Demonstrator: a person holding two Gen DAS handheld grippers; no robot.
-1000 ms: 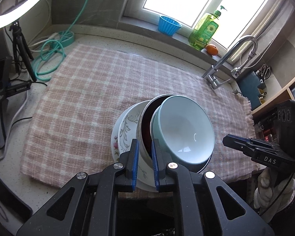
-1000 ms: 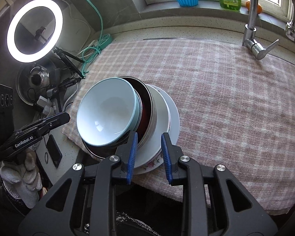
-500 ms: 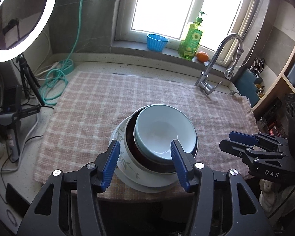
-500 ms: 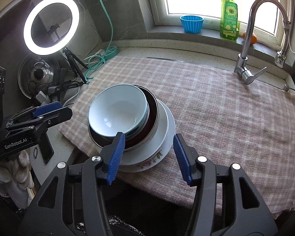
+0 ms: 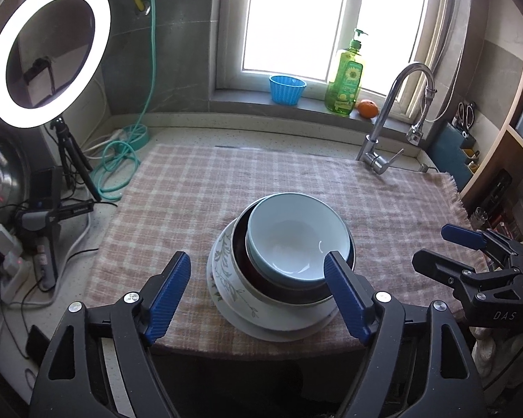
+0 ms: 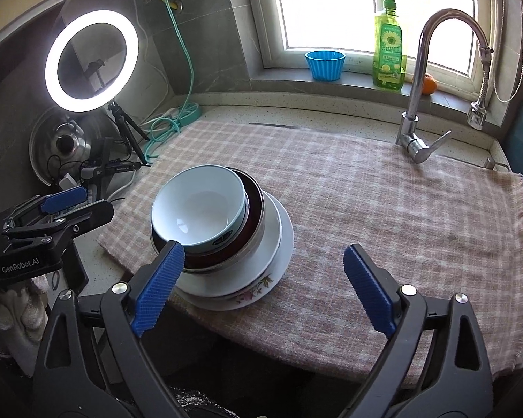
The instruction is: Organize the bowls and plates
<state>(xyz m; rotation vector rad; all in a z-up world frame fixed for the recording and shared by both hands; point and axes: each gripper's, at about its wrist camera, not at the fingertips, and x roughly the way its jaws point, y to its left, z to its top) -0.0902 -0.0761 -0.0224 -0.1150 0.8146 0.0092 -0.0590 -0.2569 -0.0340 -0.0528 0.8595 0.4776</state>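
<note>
Bowls (image 5: 294,240) stacked on plate (image 5: 226,278), faucet (image 5: 390,118) behind.

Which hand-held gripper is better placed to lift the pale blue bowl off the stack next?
Left, probably. The left hand-held gripper, jaws opening and empty, faces the stack head-on, the bowl between its fingertips. The right hand-held gripper, also opening, has the stack off to its left side.

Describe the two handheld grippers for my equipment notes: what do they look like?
The left gripper and right gripper match: black angular frames, silver screws, ribbed blue pads. Seen from the other's camera, the left reads GenRobot.AI, the right DAS. Pale knitted gloves show beneath.
</note>
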